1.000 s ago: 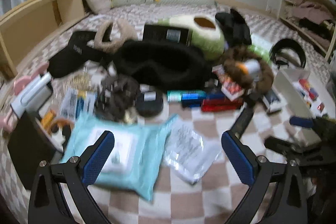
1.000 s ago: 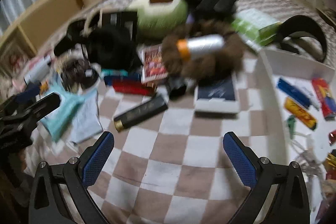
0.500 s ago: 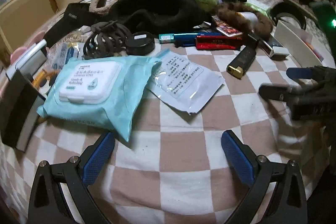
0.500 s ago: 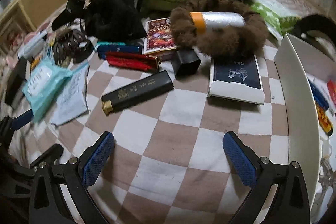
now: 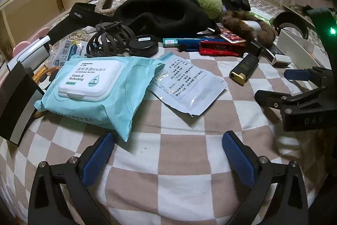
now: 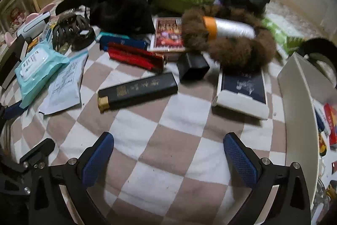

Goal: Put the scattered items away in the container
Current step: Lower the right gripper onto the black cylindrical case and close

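My left gripper (image 5: 168, 153) stood wide apart and empty, low over the checked bedspread (image 5: 179, 157), with nothing between its blue pads. Just ahead of it lay the pale blue wipes pack (image 5: 94, 90), its near corner close to the left pad, and a white sachet (image 5: 185, 85) partly tucked beside it. My right gripper (image 6: 168, 155) was equally wide and held nothing, hovering above bare cloth. Nearest in front of it was the black box with a gold cap (image 6: 137, 91), lying flat and angled, apart from the red box (image 6: 137, 57) and the small black cube (image 6: 192, 69) beyond. Further right, the white-and-navy case (image 6: 242, 92) sat just beside the wall of the white container (image 6: 294, 102), which already held a few coloured items at the frame's edge.

I judged this to be the reach stage, before any pick. The next move called for lowering the right pads astride the black box across its narrow width, then closing and carrying it right into the container.
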`<state>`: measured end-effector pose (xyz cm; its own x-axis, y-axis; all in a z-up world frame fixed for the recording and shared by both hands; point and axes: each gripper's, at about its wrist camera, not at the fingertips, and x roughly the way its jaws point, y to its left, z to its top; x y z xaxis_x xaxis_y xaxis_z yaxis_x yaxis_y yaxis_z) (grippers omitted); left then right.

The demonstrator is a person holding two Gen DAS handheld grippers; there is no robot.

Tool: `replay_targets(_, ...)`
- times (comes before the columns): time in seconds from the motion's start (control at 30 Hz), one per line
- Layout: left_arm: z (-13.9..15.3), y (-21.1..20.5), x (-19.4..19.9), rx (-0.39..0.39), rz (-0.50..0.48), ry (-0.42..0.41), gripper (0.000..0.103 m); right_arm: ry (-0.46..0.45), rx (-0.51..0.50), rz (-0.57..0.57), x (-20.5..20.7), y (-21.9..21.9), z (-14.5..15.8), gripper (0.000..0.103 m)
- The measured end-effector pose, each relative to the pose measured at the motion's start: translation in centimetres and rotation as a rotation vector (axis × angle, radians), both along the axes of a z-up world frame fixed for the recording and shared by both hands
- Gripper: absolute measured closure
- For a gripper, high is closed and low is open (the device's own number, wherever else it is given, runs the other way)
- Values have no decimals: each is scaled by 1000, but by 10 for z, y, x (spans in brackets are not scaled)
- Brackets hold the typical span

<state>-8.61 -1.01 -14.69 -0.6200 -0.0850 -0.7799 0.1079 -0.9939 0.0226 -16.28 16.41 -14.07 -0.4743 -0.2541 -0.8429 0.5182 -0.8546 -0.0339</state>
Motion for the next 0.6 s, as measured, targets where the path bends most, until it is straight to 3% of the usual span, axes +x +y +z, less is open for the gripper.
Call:
replay_targets(0.33, 6, -3, 0, 50, -19, 12, 0, -25, -118, 104, -19, -3, -1, 0)
replay_targets(0.6, 17, -12, 3, 135, -31, 48, 0, -2, -117, 209, -20, -26, 6, 0)
